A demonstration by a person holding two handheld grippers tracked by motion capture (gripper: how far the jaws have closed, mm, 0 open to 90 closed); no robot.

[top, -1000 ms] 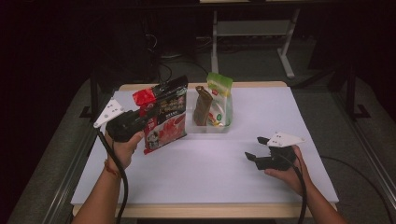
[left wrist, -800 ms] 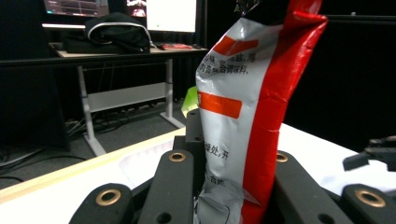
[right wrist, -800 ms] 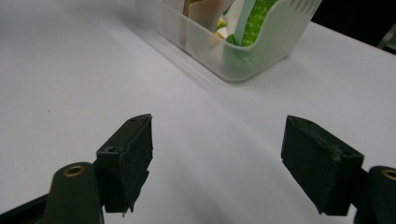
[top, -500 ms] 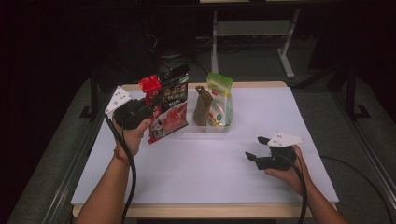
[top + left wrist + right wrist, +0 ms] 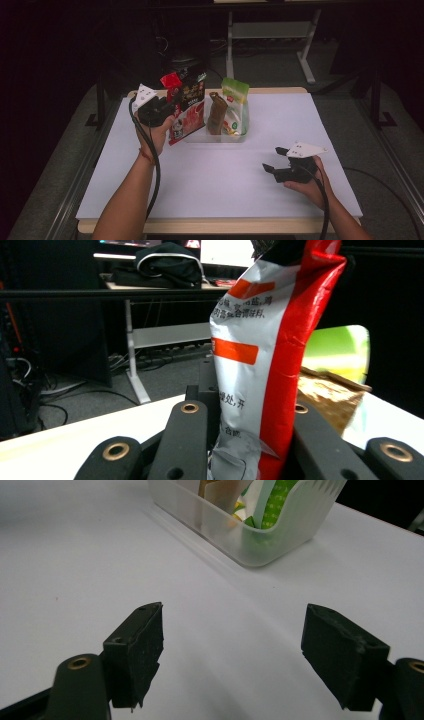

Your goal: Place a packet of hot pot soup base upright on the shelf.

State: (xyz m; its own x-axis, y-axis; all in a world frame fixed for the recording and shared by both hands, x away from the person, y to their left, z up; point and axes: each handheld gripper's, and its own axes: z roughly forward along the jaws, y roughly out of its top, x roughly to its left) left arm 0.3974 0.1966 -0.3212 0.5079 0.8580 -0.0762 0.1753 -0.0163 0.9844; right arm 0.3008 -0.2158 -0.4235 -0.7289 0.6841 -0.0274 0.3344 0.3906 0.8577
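White covers the table [image 5: 280, 150], with dark floor and desk frames in the room behind it. Toward the far side of the table stands a clear bin [image 5: 235, 134] that holds a brown pouch [image 5: 217, 113] and a green pouch [image 5: 236, 102], both upright.

At the bin's left end, the left gripper [image 5: 172, 100] is clamped on a red bag [image 5: 187, 111]. In the high view the bag stands nearly upright, leaning a little, its lower edge at the bin's left rim; whether that edge is inside the bin or just in front of it I cannot tell. In the left gripper view the bag [image 5: 265, 355] rises straight up between the two black jaws, which press its lower part from either side; its white back with orange bars faces the camera, a red strip runs down its right edge, and the brown pouch [image 5: 327, 397] and green pouch [image 5: 337, 352] show just behind it.

Well apart from the bin, near the table's front right, the right gripper [image 5: 272, 159] rests low over the cover in the person's hand. Its jaws stand wide apart with nothing between them, as the right gripper view [image 5: 232, 655] shows, pointing toward the bin [image 5: 250, 535] ahead.
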